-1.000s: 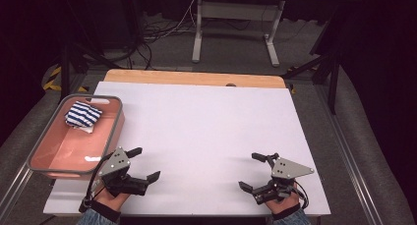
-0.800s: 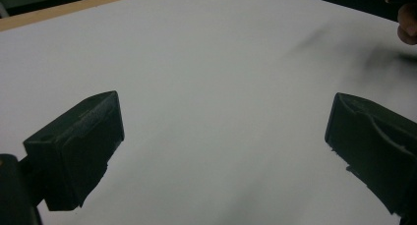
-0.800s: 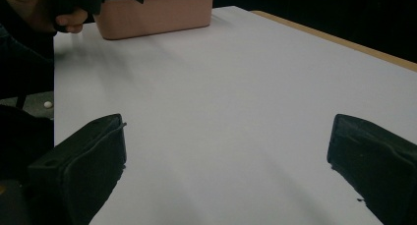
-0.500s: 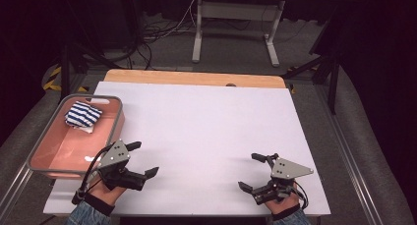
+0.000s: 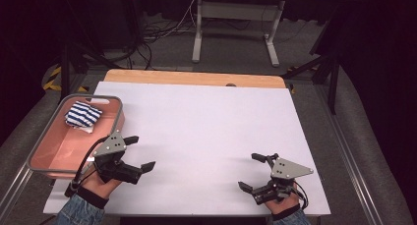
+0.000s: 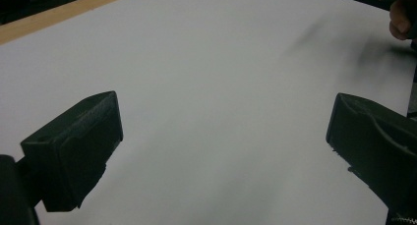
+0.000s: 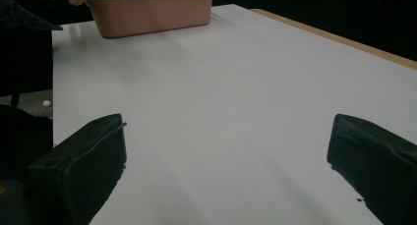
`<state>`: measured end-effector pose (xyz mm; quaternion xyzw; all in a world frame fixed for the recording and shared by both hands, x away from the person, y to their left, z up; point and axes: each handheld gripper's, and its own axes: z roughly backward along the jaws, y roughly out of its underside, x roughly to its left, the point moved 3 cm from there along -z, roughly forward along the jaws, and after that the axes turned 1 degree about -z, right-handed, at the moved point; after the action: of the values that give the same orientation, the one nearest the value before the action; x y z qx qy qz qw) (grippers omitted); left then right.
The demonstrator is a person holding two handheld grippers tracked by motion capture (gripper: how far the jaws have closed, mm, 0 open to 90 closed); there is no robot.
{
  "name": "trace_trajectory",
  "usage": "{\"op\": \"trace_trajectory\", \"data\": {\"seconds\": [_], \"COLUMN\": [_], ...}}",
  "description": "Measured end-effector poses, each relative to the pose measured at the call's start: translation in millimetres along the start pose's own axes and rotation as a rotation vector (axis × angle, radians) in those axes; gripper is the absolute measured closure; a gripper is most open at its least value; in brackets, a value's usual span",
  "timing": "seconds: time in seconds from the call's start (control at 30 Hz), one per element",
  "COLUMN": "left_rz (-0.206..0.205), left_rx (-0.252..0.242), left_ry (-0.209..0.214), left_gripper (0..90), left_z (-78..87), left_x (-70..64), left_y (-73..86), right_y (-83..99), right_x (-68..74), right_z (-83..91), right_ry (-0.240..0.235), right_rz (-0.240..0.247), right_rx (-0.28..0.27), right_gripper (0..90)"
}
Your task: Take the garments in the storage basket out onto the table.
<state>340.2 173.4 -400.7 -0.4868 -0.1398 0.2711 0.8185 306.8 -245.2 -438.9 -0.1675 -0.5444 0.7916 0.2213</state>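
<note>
Jaws apart on the left gripper (image 5: 139, 152), nothing between them, just beside the near right corner of the pink bin (image 5: 37, 162). Jaws apart too on the right gripper (image 5: 253, 171), empty, well apart from the bin, low over the white table (image 5: 211, 122) near its front edge. Inside the bin, at its far end, a folded blue-and-white striped cloth (image 5: 82, 114), untouched, resting on the bin floor.

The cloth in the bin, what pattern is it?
Dark blue and white stripes on the folded cloth, clearest in the high view.
</note>
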Motion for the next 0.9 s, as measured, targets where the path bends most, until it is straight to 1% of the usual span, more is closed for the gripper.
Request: {"op": "trace_trajectory", "data": {"seconds": [0.13, 0.3, 0.4, 0.53, 0.63, 0.73, 0.8, 0.87, 0.9], "left_rz": [-0.013, -0.035, -0.047, -0.044, -0.045, -0.050, -0.043, -0.033, -0.035], "left_rx": [0.007, 0.044, 0.055, 0.059, 0.056, 0.067, 0.070, 0.075, 0.078], "left_ry": [-0.016, -0.032, -0.042, -0.054, -0.038, -0.050, -0.050, -0.032, -0.029], "left_gripper": [1.5, 1.5, 1.5, 1.5, 1.4, 1.4, 1.4, 0.2, 0.3], "left_z": [4.4, 8.2, 9.7, 12.9, 14.3, 15.7, 16.6, 17.4, 17.9], "left_x": [4.7, 11.4, 14.2, 19.0, 22.9, 26.8, 29.5, 33.4, 35.3], "left_y": [-4.4, -9.4, -11.2, -14.4, -16.1, -17.9, -18.9, -19.7, -20.1], "right_y": [0.3, 0.5, 0.5, 0.6, 1.0, 0.9, 0.8, 1.0, 1.0], "right_x": [-0.2, 0.0, 0.1, 0.1, 0.4, 0.8, 0.9, 0.7, 0.8], "right_z": [-0.4, -1.1, -1.4, -1.6, -2.5, -3.1, -3.1, -3.3, -3.6], "right_ry": [0.000, 0.004, 0.004, 0.003, 0.001, 0.001, 0.002, 0.003, 0.001], "right_rz": [0.002, 0.003, 0.005, 0.004, 0.003, 0.007, 0.008, 0.009, 0.008], "right_rx": [0.002, 0.007, 0.009, 0.010, 0.015, 0.017, 0.017, 0.020, 0.021], "right_gripper": [1.9, 2.0, 2.0, 2.0, 2.0, 2.0, 2.1, 2.1, 2.1]}}
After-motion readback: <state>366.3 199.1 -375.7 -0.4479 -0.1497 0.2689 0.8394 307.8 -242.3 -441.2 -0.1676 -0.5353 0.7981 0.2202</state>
